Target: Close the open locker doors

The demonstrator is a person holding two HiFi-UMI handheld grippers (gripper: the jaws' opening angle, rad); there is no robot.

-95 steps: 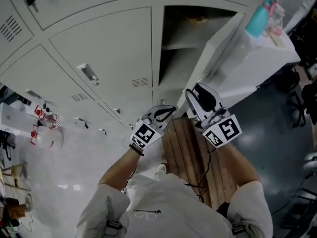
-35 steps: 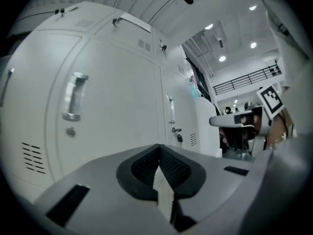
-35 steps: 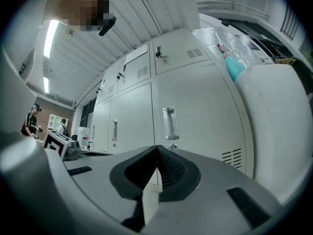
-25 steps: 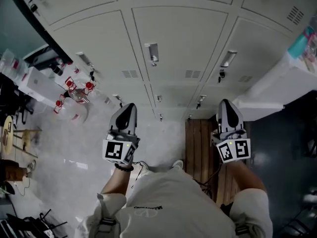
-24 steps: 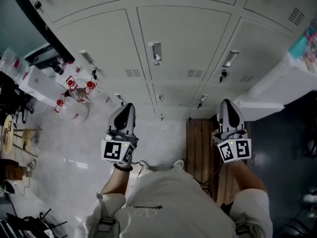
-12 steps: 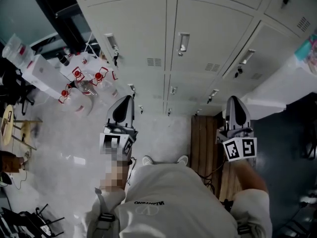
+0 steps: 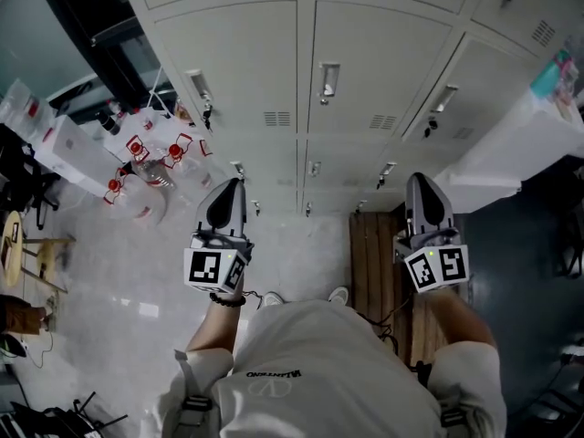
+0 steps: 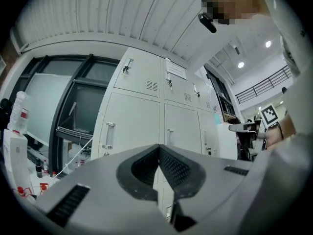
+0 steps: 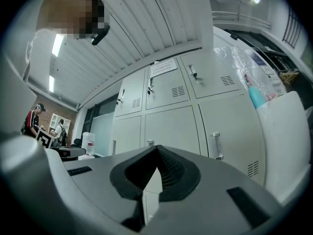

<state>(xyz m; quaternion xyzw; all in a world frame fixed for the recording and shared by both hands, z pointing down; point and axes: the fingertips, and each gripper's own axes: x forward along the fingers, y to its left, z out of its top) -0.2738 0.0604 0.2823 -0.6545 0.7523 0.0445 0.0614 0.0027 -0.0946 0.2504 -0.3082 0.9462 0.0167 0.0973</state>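
Locker doors (image 7: 365, 71) no longer open.

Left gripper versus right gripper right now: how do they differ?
The left gripper hangs over pale floor; the right gripper hangs over a wooden slatted platform. The left gripper's view shows dark window frames beside the lockers; the right gripper's shows a teal bottle at their other end. Both are shut, empty, and point toward the lockers' closed doors.
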